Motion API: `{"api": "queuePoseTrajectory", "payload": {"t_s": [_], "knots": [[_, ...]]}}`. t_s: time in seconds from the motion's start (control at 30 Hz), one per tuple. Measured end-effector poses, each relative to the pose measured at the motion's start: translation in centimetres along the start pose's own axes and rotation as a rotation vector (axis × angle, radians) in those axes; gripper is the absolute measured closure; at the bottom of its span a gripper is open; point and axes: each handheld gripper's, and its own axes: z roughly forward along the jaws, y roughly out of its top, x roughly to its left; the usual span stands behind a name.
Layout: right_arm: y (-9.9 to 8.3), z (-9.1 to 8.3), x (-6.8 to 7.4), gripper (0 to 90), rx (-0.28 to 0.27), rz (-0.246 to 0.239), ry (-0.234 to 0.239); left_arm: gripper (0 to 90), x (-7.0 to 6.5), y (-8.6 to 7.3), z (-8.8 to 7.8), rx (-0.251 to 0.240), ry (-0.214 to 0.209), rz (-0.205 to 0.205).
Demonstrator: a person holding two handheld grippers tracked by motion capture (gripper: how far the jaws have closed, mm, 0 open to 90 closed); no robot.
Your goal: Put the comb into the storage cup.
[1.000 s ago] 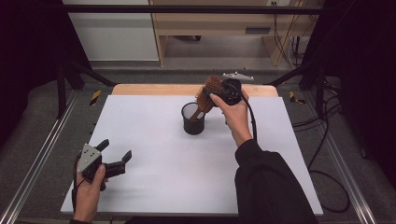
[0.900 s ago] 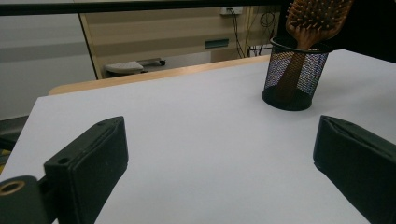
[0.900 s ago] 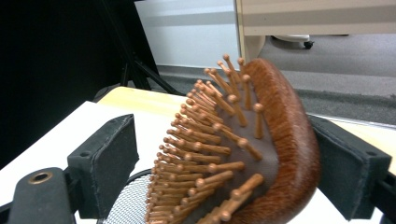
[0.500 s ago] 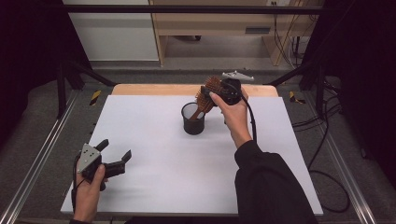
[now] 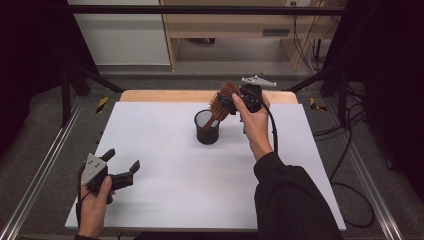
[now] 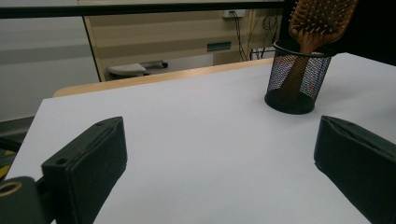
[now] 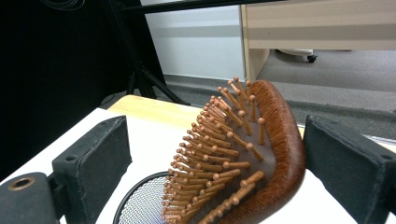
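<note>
Hairbrush [image 5: 223, 101]: standing handle-down in the mesh cup [image 5: 207, 127], head leaning out over the rim
Handling: rigid wooden body, probably light; smooth back is likely offering less grip than the bristle face
Hold point: head edges, above the rim
Right gripper [image 7: 212, 154]: jaws have just been opening, flanking the head, apparently not pressing
Left gripper [image 5: 121, 168]: resting spread, empty

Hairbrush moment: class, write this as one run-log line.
hairbrush: handle in mesh cup | right gripper: jaws just opening, clear of brush head | left gripper: open, idle
</note>
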Motion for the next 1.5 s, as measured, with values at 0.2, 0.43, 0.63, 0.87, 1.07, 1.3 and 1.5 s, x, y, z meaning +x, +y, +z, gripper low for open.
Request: {"api": "queuePoseTrajectory", "payload": {"t_s": [0.2,0.43,0.63,0.87,1.07,1.3,1.5], "knots": [[0.2,-1.1,-0.2,10.8,-0.019,0.014,0.003,3.0,0.1,-0.1,-0.1,-0.001,0.011,-0.002],[0.5,-2.1,-0.4,12.8,-0.038,0.004,0.014,2.0,0.3,-0.1,-0.4,-0.009,0.037,-0.018],[0.5,-2.8,-0.1,7.9,-0.1,-0.083,-0.043,2.0,0.6,-0.1,-0.6,-0.02,0.05,-0.029],[0.0,-3.4,0.0,5.7,-0.131,-0.118,-0.057,1.8,0.9,-0.1,-0.8,-0.03,0.062,-0.048],[0.0,-3.7,0.0,5.0,-0.18,-0.134,-0.079,1.8,0.9,-0.2,-0.7,-0.029,0.065,-0.052],[0.2,-4.6,-0.2,5.7,-0.215,-0.142,-0.069,1.8,0.9,-0.2,-0.8,-0.03,0.07,-0.057],[0.3,-5.7,-0.3,5.5,-0.236,-0.158,-0.053,1.8,1.1,-0.3,-0.8,-0.032,0.074,-0.068]]}}
